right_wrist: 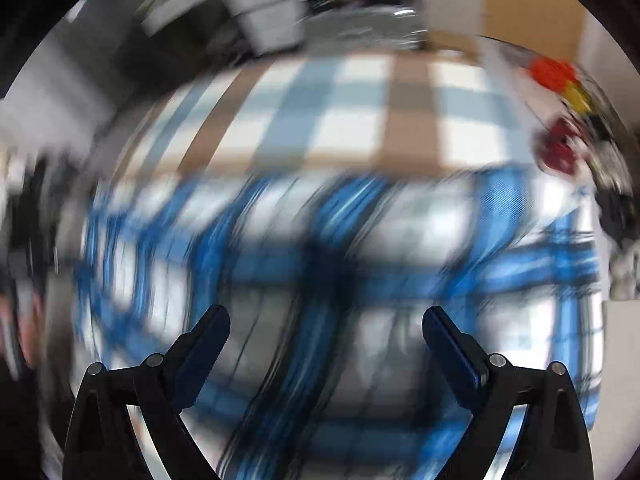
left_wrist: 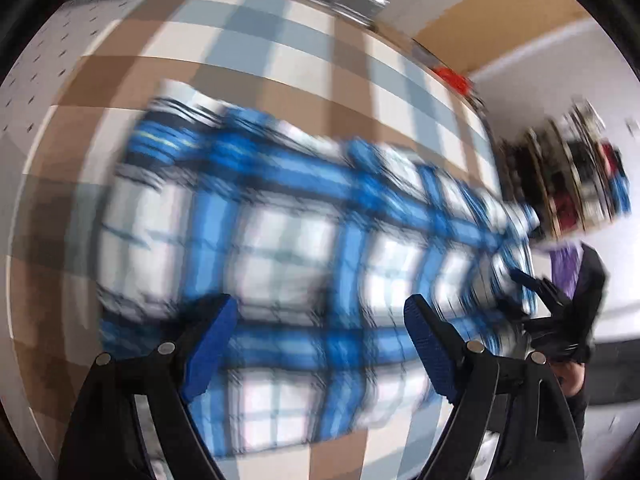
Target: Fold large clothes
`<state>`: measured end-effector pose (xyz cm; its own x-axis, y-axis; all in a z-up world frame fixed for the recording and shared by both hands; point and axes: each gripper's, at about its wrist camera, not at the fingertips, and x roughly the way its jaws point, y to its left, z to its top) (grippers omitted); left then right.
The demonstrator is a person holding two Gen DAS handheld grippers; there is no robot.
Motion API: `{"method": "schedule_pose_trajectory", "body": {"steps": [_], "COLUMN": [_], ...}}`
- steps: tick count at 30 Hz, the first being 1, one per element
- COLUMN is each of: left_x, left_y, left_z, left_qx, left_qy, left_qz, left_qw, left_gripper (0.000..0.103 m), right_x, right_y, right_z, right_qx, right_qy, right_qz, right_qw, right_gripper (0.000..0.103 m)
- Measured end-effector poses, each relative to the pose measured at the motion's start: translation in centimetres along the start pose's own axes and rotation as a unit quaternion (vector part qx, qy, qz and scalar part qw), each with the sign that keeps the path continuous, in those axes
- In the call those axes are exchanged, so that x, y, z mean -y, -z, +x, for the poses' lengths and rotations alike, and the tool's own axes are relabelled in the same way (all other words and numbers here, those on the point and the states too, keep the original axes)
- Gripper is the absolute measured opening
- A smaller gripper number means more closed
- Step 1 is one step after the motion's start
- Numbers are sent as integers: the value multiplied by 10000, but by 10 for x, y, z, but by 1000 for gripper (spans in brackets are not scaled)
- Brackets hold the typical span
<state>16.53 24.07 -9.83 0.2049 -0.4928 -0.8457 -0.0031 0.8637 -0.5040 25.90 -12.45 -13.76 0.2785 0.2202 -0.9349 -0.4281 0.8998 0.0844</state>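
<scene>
left wrist: blurred blue-white plaid shirt (left_wrist: 304, 248), checked tablecloth (left_wrist: 280, 40).

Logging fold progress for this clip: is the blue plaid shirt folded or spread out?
Partly folded, probably: the plaid shirt lies as a compact, layered rectangle on the checked tablecloth. Motion blur hides exact folds.

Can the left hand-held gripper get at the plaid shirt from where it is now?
Probably yes. The left hand-held gripper is open, the plaid shirt lies spread right ahead of its fingers on the checked cloth, and nothing lies between them.
</scene>
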Motion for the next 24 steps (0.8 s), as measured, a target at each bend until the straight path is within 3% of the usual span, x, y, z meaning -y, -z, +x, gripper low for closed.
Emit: {"method": "schedule_pose_trajectory", "body": {"steps": [3,5,6,9,11,14,16,18,21,24], "left_x": [9,8,3,-6,-4,2,4,4,10,7], "left_y": [21,34,38,51,57,68,75,82,94,99], "left_z": [8,14,17,21,19,17,22,28,30,29], "left_qx": [-6,-33,-31,-51,108,318,433,543,752,884], "left_qy": [-142,-399,-543,-643,-679,-825,-1039,-1371,-1674,-1618], "left_qz": [272,393,402,340,376,570,698,830,996,1025], "left_qw": [9995,9984,9977,9973,9969,9945,9912,9856,9779,9775], "left_gripper": [82,82,82,82,82,82,82,82,82,82], "right_x": [-30,-32,-29,-27,-33,-46,-65,-85,-101,-103], "right_y": [33,52,57,63,63,59,55,52,41,36], "right_z": [17,24,20,11,-6,-33,-41,-40,-18,18], "right_qx": [-300,-354,-167,-161,97,445,584,640,558,90], "right_qy": [680,808,788,886,1114,827,420,407,617,594], "right_qz": [-830,-806,-667,-549,-654,-535,-553,-688,-877,-723], "right_qw": [9938,9928,9945,9944,9916,9941,9959,9947,9927,9956], "right_gripper": [98,97,98,97,97,98,98,98,98,98]}}
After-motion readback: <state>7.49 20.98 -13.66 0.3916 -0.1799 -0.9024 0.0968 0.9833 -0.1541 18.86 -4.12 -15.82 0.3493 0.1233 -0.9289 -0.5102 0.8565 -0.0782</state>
